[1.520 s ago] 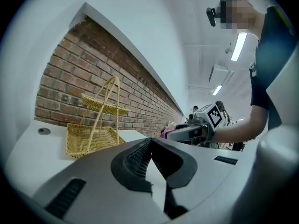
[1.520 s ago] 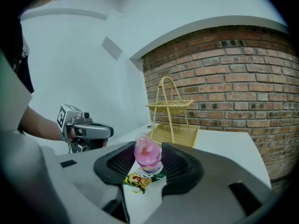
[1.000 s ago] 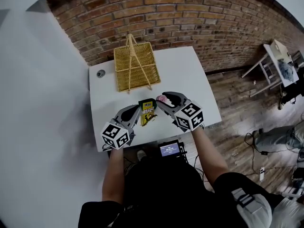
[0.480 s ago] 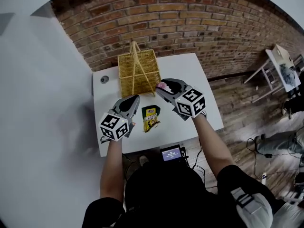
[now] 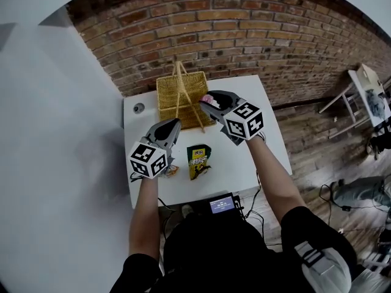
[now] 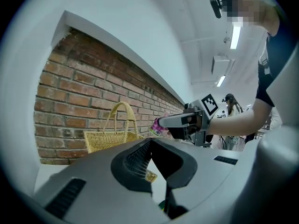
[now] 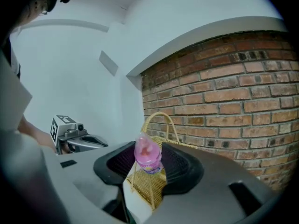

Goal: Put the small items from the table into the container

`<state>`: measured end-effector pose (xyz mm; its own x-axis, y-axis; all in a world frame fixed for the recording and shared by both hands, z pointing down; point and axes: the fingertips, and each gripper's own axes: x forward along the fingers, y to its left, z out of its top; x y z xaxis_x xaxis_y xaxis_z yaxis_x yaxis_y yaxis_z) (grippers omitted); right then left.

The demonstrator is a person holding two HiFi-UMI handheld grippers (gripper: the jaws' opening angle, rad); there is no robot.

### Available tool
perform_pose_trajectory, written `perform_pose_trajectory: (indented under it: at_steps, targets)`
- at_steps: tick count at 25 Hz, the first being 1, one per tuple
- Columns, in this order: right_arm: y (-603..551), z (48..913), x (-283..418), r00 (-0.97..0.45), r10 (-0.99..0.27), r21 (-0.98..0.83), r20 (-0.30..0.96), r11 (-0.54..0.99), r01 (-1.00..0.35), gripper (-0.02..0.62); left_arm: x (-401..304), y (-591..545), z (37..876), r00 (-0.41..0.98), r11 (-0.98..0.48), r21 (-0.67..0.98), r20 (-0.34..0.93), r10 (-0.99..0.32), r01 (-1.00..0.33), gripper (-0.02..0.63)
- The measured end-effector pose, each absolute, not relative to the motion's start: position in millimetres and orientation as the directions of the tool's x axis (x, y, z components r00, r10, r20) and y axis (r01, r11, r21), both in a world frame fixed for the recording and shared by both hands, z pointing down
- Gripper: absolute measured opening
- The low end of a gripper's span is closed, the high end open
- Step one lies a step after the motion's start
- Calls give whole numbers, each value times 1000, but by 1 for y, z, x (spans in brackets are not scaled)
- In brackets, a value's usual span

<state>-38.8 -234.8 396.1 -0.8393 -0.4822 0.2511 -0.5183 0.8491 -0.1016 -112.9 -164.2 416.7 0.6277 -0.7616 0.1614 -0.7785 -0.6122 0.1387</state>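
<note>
Right now the pink bottle (image 7: 148, 154) sits clamped between the right gripper's (image 7: 148, 166) jaws, lifted off the worktop (image 5: 250, 145). From the head view it hangs by the right near corner of the wicker basket (image 5: 166, 91), whose handle stands upright. On the worktop just in front of the basket lies a yellow-green packet (image 5: 198, 158). The left gripper (image 5: 175, 126) is held in the air to the packet's left, its jaws closed with nothing between them, pointing toward the basket.
</note>
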Motion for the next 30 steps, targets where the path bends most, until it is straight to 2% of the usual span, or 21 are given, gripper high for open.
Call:
perform_pose_trajectory:
  at_steps: [12, 30]
  targets:
    - [-296, 416, -68, -833, -448, -114, 326, 856, -505, 183, -130, -192, 428, 611, -590, 160, 182, -770, -792, 9]
    - [-300, 458, -77, -781, -379, -60, 496, 882, -467, 183, -137, -200, 444, 600, -569, 192, 201, -775, -799, 9]
